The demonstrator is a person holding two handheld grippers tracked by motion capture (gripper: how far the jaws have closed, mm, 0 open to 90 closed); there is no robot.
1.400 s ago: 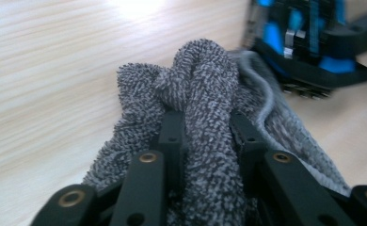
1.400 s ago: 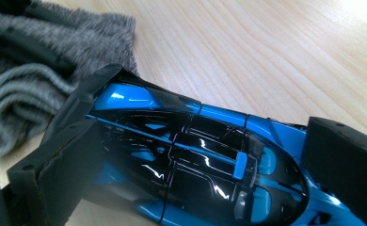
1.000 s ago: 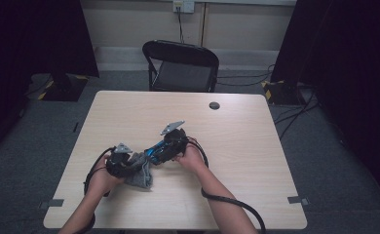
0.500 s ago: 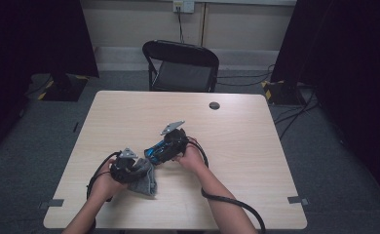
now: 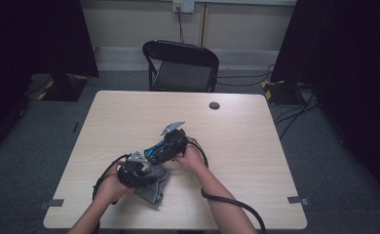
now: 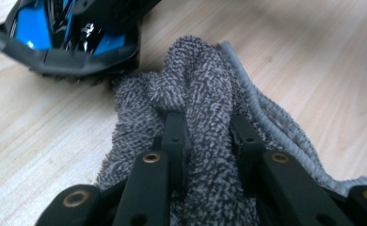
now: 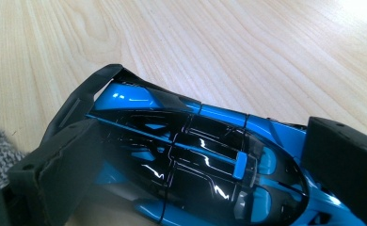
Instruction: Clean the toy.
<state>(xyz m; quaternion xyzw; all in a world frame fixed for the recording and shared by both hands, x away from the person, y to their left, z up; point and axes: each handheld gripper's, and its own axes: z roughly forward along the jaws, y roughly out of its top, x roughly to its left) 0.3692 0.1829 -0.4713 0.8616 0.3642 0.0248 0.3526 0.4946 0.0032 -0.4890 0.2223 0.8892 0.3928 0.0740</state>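
the left gripper (image 5: 146,176) sits near the front edge of the light wooden table (image 5: 256,146), on the person's left side, and its jaws are closed tight on a bunched fold of a grey terry cloth (image 5: 153,187). in the left gripper view the two black jaws squeeze a thick ridge of the cloth (image 6: 205,117) between them, and the rest of the fabric spreads out on the table to either side of the jaws and beneath them. the right gripper (image 5: 161,151) lies just beside the left one, a little farther from the person, and it grips a blue and black toy sports car (image 5: 158,150). in the right gripper view the jaws stand fairly wide, one foam pad pressing on each flank of the toy car (image 7: 191,155), whose glossy roof and dark spoiler face the camera. the car rests low over the table, and in the left gripper view its tail (image 6: 64,42) touches the far edge of the cloth. both hands hold their grippers from below in the high view, with a black cable looping away from each one. farther back on the table, well apart from the work, lies a small dark round disc (image 5: 214,105). behind the table stands a black folding chair (image 5: 182,66).
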